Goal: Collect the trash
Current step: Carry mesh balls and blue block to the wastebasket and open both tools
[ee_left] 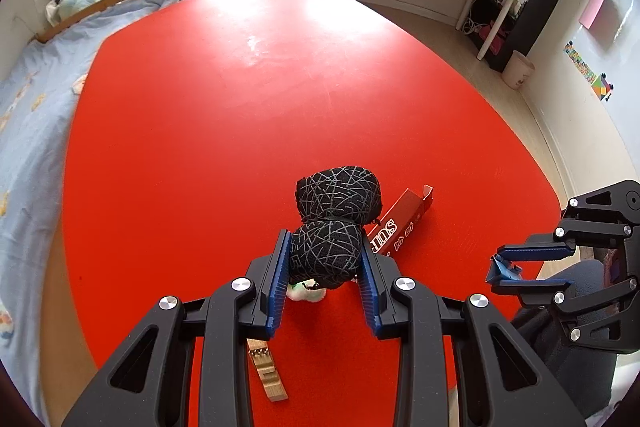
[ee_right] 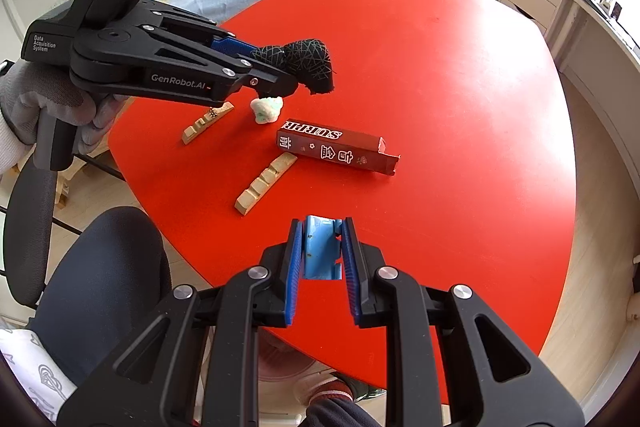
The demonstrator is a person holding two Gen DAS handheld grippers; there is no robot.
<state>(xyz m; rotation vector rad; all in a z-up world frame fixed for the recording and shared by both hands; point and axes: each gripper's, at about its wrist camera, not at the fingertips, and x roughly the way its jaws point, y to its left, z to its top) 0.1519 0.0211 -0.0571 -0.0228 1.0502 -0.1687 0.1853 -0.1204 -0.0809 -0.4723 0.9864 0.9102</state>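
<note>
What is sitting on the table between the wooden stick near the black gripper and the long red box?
A small crumpled white wad with green specks lies between that wooden stick and the red box, best seen from the right wrist view.

Two grippers are in view, the left gripper (ee_right: 276, 77) and the right gripper (ee_right: 322, 251). One black bundle with grey crisscross lines (ee_right: 308, 61) sits between the left one's fingers, and one blue scrap (ee_right: 320, 247) between the right one's.

On the red table (ee_right: 440, 75), all toward its near edge, lie:
- two tan notched wooden sticks, one (ee_right: 208, 123) and another (ee_right: 266, 183)
- one dark red carton with white lettering (ee_right: 336, 151)
- one white crumpled wad (ee_right: 266, 109)
</note>
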